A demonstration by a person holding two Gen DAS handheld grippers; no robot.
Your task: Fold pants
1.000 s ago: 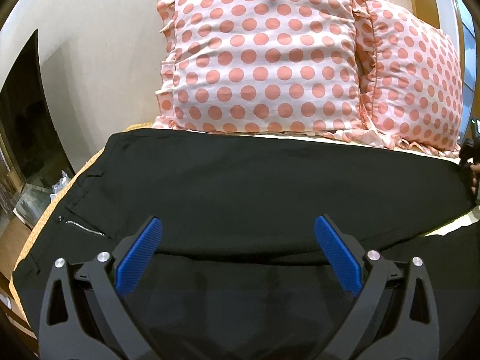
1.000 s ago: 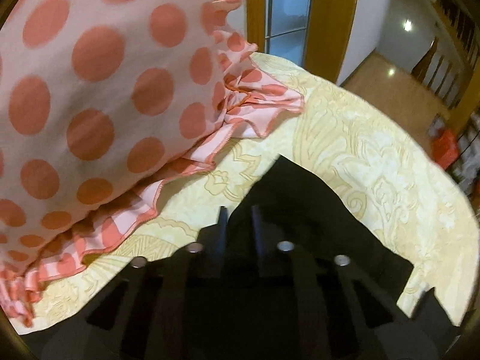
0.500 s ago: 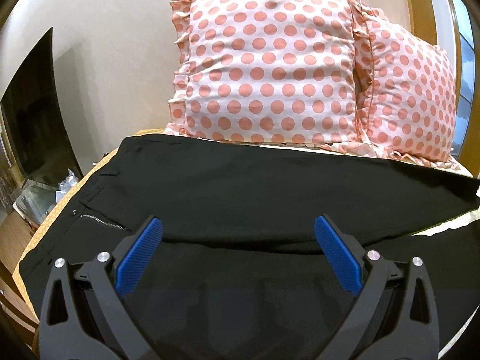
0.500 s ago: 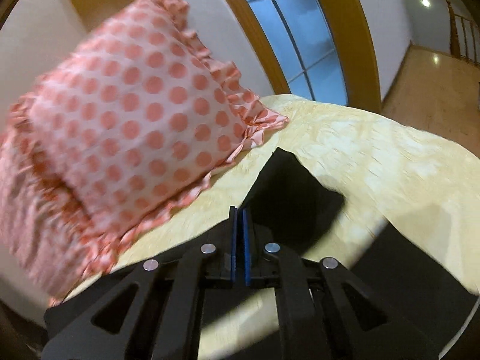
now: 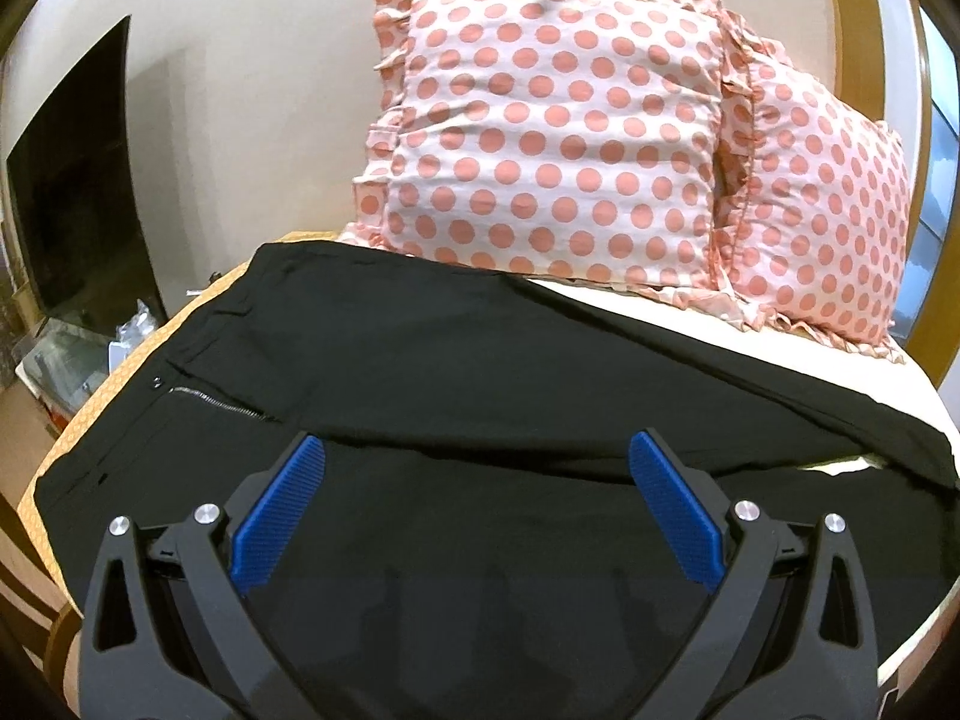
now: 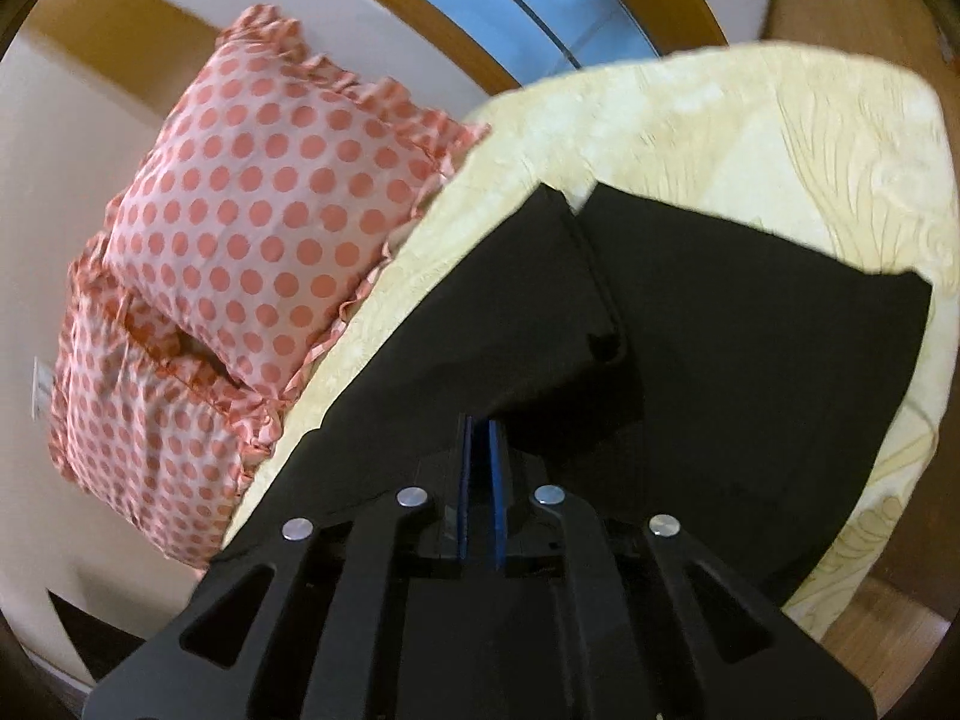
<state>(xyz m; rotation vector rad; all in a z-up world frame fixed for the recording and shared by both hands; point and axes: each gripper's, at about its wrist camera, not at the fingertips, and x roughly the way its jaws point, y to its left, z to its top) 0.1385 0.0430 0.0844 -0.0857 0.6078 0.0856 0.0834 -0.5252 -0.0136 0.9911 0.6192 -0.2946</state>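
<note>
Left wrist view: left gripper (image 5: 477,450) spread wide, holding nothing, above black pants (image 5: 480,372) lying across the bed (image 5: 780,354) below two dotted pillows (image 5: 552,138). Only the right wrist view showed the leg ends near the bed's far edge, with the right gripper (image 6: 480,426) nearly closed, empty.

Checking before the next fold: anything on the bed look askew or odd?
The black pants lie flat, but the two legs splay apart at the hems, showing bedspread between them, and the fly zipper is open. Nothing spilled or damaged.
</note>
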